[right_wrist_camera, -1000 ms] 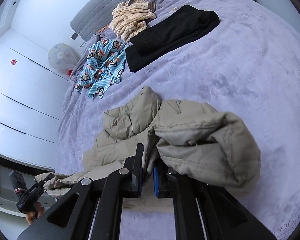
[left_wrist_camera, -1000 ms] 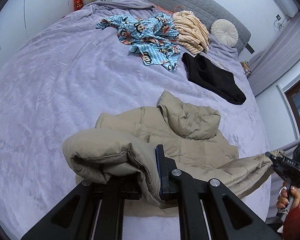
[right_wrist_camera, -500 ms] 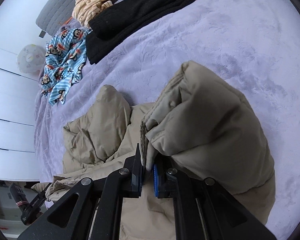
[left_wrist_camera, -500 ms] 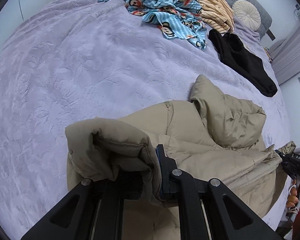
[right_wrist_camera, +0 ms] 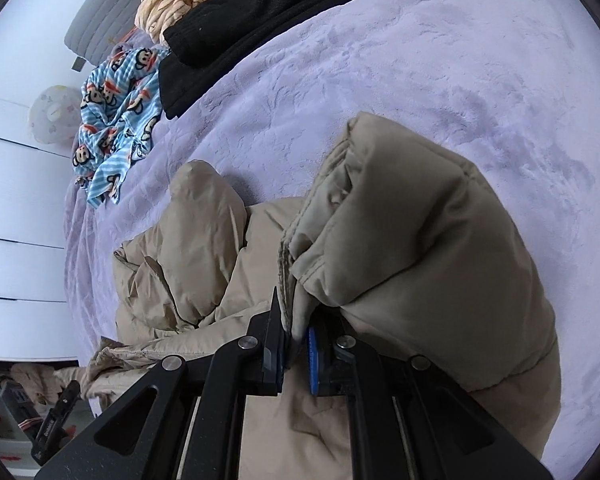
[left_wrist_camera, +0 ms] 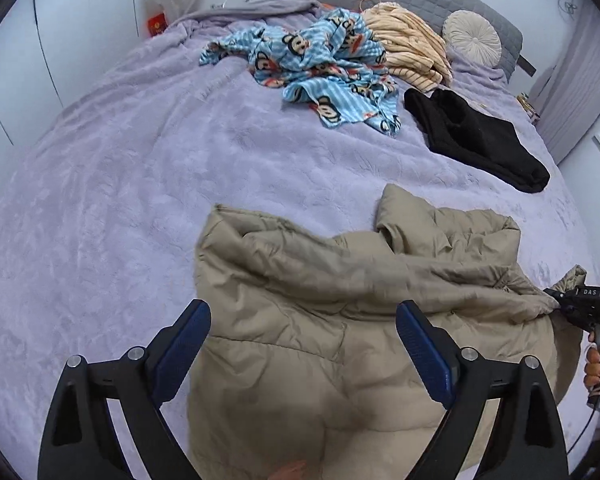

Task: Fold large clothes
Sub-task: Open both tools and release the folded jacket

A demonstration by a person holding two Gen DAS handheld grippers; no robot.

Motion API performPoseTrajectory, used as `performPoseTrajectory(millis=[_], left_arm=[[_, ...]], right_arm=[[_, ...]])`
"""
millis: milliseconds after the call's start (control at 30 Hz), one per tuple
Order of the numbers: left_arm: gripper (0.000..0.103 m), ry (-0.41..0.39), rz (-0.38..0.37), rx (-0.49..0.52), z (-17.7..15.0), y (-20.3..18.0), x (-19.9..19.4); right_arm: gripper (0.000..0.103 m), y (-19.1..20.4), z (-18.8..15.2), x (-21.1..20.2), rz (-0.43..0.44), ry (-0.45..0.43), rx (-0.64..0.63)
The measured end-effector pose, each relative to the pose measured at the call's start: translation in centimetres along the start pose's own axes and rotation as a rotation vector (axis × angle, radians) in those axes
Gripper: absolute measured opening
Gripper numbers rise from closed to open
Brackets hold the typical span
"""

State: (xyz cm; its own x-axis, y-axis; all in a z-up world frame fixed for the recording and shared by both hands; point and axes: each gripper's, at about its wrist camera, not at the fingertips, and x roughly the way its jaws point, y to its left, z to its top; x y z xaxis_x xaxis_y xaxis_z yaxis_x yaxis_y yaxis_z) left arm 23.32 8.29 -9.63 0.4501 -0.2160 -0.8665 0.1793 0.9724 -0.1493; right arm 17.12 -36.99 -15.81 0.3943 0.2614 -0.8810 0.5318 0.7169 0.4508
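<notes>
Beige quilted fabric fills the near part of both views: a puffer jacket (left_wrist_camera: pixel 340 320) lies on the lavender bed cover (left_wrist_camera: pixel 120 180), one side folded over its body. The left tool (left_wrist_camera: pixel 302 334) is opening, its blue pads wide apart above the jacket and gripping nothing. The right tool (right_wrist_camera: pixel 296 350) is clenched on a folded edge of the jacket, cloth pinched between its pads. Farther up the bed lie a blue monkey-print garment (left_wrist_camera: pixel 320 68), a striped cream garment (left_wrist_camera: pixel 408 48) and a black garment (left_wrist_camera: pixel 480 140).
</notes>
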Motion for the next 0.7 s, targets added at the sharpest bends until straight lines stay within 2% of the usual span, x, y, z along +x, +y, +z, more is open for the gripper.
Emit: performPoseTrajectory(millis=[200,233,267,300,333,367,433,467,500,533,567,633,700], left_arm=[[0.094,-0.002,0.039,0.009,0.0,0.2,-0.1],[0.094,-0.006,0.046,0.011,-0.2,0.1,-0.1],[0.094,-0.011,0.045,0.014,-0.3,-0.1,0.0],[0.092,-0.01,0.032,0.021,-0.4,-0.3,0.0],[0.087,-0.009,0.02,0.028,-0.6,-0.6,0.1],[0.079,-0.004,0.021,0.036,-0.8,-1.0,0.2],[0.079,-0.005,0.015,0.052,-1.4,-1.6,0.3],[0.079,-0.009,0.011,0.059,-1.6,-2.0,0.3],[0.079,-0.011,0.007,0.068,-2.0,-2.3,0.3],[0.079,-0.011,0.003,0.075,-2.3,-2.6,0.4],[0.079,-0.008,-0.002,0.08,-2.7,-3.0,0.6],[0.079,0.009,-0.02,0.091,-3.3,-3.6,1.5],[0.079,0.029,-0.01,0.104,-3.6,-4.3,3.0]], right_arm=[[0.017,0.7,0.2,-0.4,-0.013,0.01,-0.032],[0.023,0.9,0.1,-0.8,-0.008,0.005,-0.043],[0.045,1.1,0.0,-1.1,0.001,0.0,-0.056],[0.061,1.4,-0.2,-1.6,0.006,-0.01,-0.072],[0.082,1.8,-0.5,-2.2,0.007,-0.03,-0.09],[0.082,2.3,-0.8,-2.9,0.001,-0.051,-0.118],[0.082,3.4,-1.7,-3.6,-0.025,-0.068,-0.177],[0.074,3.9,-2.3,-3.9,-0.042,-0.077,-0.213],[0.063,4.4,-2.9,-4.0,-0.06,-0.076,-0.252],[0.034,4.8,-3.5,-3.7,-0.073,-0.059,-0.284],[0.024,5.0,-4.2,-3.4,-0.071,-0.035,-0.308],[0.022,5.6,-5.7,-2.5,-0.048,0.008,-0.355],[0.021,6.7,-7.2,-1.1,-0.072,0.027,-0.45]])
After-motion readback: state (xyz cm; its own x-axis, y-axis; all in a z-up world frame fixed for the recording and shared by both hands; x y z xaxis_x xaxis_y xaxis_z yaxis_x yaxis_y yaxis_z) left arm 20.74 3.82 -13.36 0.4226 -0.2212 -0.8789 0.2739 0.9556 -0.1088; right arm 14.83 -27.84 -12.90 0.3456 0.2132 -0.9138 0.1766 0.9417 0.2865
